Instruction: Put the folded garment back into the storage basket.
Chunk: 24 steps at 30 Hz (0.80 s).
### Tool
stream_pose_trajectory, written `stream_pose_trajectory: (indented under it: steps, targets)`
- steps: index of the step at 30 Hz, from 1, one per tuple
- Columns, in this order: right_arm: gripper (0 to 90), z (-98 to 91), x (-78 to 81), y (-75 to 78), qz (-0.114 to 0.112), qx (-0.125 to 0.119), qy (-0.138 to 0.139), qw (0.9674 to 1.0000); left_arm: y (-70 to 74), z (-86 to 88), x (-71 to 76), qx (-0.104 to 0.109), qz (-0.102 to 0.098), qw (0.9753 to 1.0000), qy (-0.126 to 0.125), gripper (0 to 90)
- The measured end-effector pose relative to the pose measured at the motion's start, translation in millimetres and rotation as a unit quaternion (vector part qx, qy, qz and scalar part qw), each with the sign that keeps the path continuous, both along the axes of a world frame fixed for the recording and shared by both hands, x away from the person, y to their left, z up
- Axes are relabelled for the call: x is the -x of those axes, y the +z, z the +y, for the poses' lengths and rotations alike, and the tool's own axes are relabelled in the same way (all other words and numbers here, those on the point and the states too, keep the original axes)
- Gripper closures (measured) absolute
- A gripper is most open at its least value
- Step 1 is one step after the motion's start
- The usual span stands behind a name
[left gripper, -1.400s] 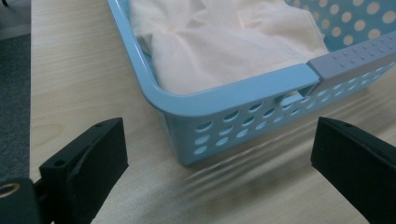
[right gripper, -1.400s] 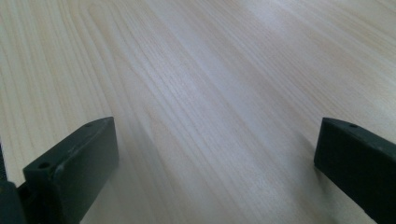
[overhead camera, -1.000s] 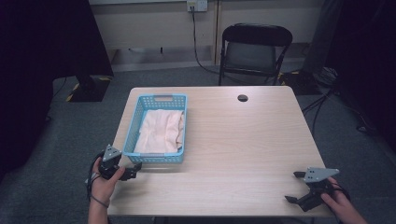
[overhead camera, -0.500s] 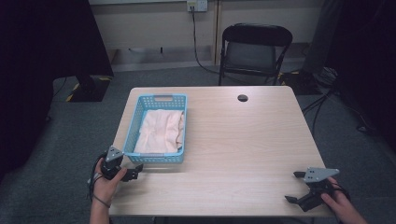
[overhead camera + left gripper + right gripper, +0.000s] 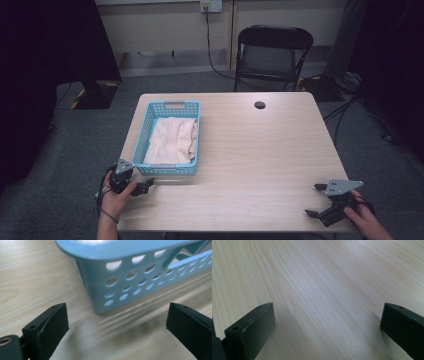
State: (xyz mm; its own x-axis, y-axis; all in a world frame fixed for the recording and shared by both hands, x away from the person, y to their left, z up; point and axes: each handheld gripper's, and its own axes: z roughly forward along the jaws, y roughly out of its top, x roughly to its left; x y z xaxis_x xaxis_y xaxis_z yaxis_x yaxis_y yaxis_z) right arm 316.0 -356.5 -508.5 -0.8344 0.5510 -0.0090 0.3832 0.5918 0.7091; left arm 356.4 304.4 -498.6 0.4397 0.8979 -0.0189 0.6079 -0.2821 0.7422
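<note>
Nearby, perforated blue plastic basket [image 5: 169,141] holds soft cream cloth [image 5: 172,140].

Both grippers, the left gripper [image 5: 140,186] and the right gripper [image 5: 316,200], are showing black bodies, grey three-cornered plates and blocky black jaws with small screw holes; a black cable is trailing at the left one's 7 o'clock.

Grey carpet floor [image 5: 60,150], black folding chair [image 5: 274,52], beige wall [image 5: 165,25]
</note>
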Motion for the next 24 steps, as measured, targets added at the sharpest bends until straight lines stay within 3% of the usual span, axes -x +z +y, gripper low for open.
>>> stream_pose_trajectory:
  steps: [12,24]
  targets:
    - [0.0,0.0,0.0,0.0,0.0,0.0,0.0,1.0,-5.4,-2.8,-0.8,-0.032,0.009,0.9994,-0.012,3.8]
    - [0.0,0.0,0.0,0.0,0.0,0.0,0.0,1.0,-9.7,-2.7,-0.2,-0.018,0.015,0.9997,-0.01,0.7]
